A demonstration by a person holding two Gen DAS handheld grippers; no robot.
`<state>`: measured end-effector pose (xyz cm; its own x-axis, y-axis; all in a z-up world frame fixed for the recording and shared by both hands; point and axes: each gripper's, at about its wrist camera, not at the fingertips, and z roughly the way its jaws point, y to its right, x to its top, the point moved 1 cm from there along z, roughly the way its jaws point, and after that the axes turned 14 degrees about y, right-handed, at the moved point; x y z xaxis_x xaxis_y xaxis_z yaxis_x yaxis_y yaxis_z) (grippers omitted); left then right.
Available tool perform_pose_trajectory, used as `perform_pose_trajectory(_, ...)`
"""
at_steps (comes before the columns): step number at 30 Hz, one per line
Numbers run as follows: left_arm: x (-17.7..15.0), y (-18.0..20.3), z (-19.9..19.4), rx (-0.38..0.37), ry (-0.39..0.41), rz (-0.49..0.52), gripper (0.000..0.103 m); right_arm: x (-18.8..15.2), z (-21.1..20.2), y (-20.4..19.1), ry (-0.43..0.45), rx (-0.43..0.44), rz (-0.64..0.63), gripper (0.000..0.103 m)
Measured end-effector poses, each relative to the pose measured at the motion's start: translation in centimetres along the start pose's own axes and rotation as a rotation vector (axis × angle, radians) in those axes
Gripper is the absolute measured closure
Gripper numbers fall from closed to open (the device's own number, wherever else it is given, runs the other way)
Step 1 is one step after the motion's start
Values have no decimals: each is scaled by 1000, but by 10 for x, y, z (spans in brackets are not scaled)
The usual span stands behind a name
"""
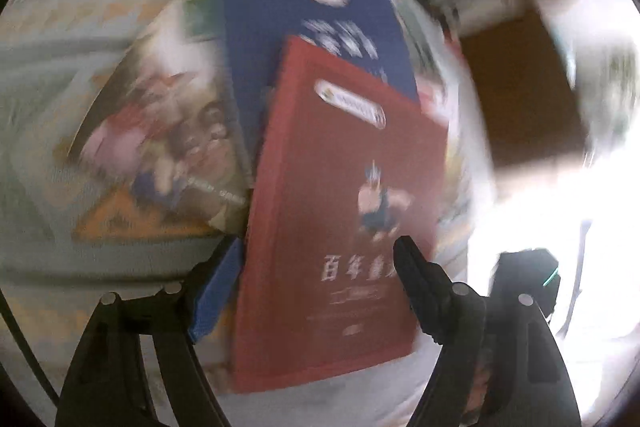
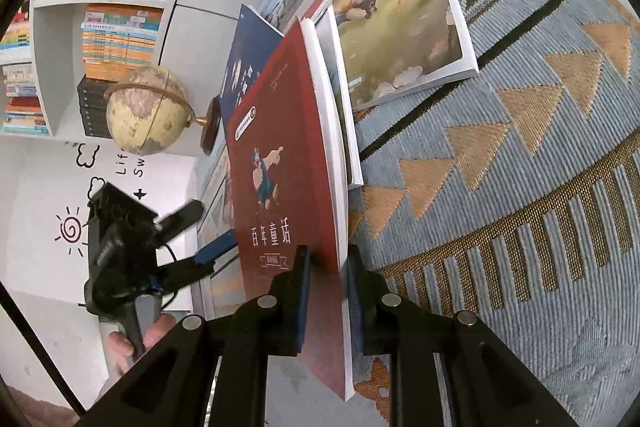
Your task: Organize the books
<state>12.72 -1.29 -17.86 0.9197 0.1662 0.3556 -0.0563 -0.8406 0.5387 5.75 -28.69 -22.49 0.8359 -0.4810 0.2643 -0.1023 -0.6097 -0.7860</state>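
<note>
Patterned blue cloth (image 2: 520,187), bookshelf (image 2: 120,7), globe (image 2: 148,109), right claw (image 2: 326,267) clamping red book (image 2: 280,155), left claw (image 1: 312,259) parted.

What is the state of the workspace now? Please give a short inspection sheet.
Surface: patterned blue cloth, partly covered by books.
Job's things: red book lifted on edge; blue book behind it; picture book lying flat; other books under them.
Clutter: globe beside the books.
Grippers: right gripper shut on the red book's lower edge; left gripper open around the red and blue books, no pad contact seen.
Cables: thin black cable at the left gripper.
Surroundings: white shelf full of books; wall with doodles.
</note>
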Motion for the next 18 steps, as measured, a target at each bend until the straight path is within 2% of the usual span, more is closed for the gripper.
perform_pose_trajectory(3, -9, 29, 15, 75, -116, 326, 27, -1, 2, -3, -13, 1, -29, 85)
perform_pose_trajectory(4, -12, 31, 16, 68, -130, 373, 27, 0, 2, -4, -17, 2, -42, 85)
perform_pose_trajectory(6, -6, 21, 12, -12, -147, 300, 27, 0, 3, -2, -23, 21, -43, 85)
perform_pose_trajectory(7, -1, 13, 7, -71, -141, 211, 27, 1, 3, -1, -23, 32, -37, 85)
perform_pose_trajectory(8, 4, 6, -2, -139, -111, 121, 28, 1, 4, 1, -24, 46, -27, 85)
perform_pose_trajectory(10, 7, 2, -16, -225, -55, 25, 28, 1, 4, 2, -24, 47, -28, 88)
perform_pose_trajectory(13, 2, 9, -22, -261, -39, -43, 28, 1, 4, 0, -19, 41, -45, 88)
perform_pose_trajectory(14, -1, 15, -19, -244, -47, -39, 28, 0, 4, 0, -17, 41, -45, 88)
perform_pose_trajectory(15, -5, 22, -16, -190, -47, 4, 28, 0, 4, 0, -14, 43, -42, 88)
perform_pose_trajectory(17, -11, 35, -6, 13, -31, 137, 47, 0, 4, 2, -12, 46, -34, 88)
perform_pose_trajectory(18, -11, 37, 1, 109, -28, 184, 52, 0, 3, 1, -9, 40, -44, 88)
